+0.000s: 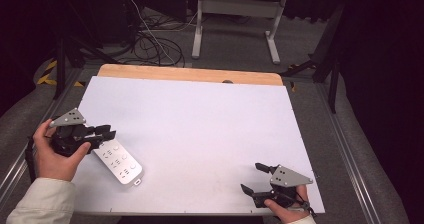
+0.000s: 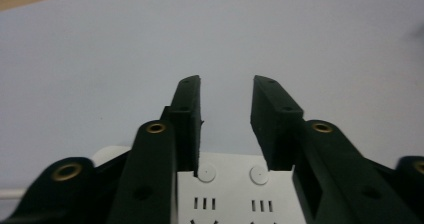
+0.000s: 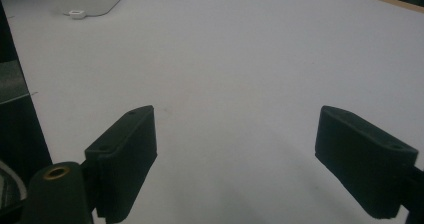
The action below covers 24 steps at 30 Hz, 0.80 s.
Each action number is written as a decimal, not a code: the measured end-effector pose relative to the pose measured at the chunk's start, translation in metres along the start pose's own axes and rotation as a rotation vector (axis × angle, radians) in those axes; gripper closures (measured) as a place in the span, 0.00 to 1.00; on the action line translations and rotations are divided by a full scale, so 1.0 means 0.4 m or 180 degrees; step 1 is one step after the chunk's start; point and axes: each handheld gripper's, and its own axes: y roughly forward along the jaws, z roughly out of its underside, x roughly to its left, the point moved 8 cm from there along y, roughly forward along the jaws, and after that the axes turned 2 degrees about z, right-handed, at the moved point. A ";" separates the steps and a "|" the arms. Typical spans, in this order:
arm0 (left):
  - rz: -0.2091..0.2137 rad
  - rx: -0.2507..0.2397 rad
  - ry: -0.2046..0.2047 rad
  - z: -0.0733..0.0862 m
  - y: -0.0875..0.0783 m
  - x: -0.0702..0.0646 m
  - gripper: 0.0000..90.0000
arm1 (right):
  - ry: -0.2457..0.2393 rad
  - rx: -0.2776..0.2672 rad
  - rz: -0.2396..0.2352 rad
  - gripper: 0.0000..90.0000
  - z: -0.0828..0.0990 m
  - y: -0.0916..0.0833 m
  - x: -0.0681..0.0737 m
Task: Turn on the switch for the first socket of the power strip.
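Remote control (image 1: 119, 162) is lying flat near the front-left corner of the tabletop (image 1: 200, 124), long axis running diagonally, its far end under the left gripper (image 1: 104, 133). In the left gripper view the jaws are sitting either side of that end, parted with a gap between them, not clearly squeezing the casing; contact is hard to judge. Likely step: getting a grip on the remote. To do it well, the jaws should be centring across the narrow width, dropping low enough to catch the side walls, then closing evenly so it is not skidding or pivoting. The remote is looking white, slim, rounded at the corners, with rows of small round buttons and a little tab at its near end. Right gripper (image 1: 252, 180) is hovering near the front-right corner, jaws spread wide, holding nothing.
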 end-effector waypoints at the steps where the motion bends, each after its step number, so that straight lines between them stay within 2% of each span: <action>1: -0.0004 0.0021 0.0006 0.002 0.001 0.000 0.80 | 0.0001 0.0000 0.0002 0.19 0.000 0.000 0.000; 4: -0.0068 0.0076 0.0059 0.007 0.005 0.005 0.95 | -0.0004 0.0006 0.0012 0.19 0.001 -0.001 -0.001; 5: -0.0043 0.0062 0.0020 0.008 0.009 0.003 0.99 | -0.0004 0.0004 0.0006 0.19 0.001 0.000 -0.001; 7: -0.0039 0.0082 -0.0007 0.011 0.011 0.003 1.00 | -0.0006 0.0006 0.0005 0.19 0.001 0.000 -0.001; 12: -0.0151 0.0124 0.0016 0.021 0.020 0.020 1.00 | -0.0013 0.0010 -0.0005 0.19 0.001 -0.001 0.000; 16: -0.0232 0.0150 -0.0070 0.027 0.022 0.039 1.00 | -0.0024 0.0012 -0.0006 0.19 0.002 -0.001 0.001; 17: -0.0242 0.0181 -0.0119 0.029 0.023 0.047 1.00 | -0.0024 0.0013 -0.0007 0.19 0.002 0.000 0.001; 24: -0.0347 0.0360 -0.0167 0.046 0.032 0.064 1.00 | -0.0028 0.0016 -0.0010 0.19 0.002 -0.001 0.001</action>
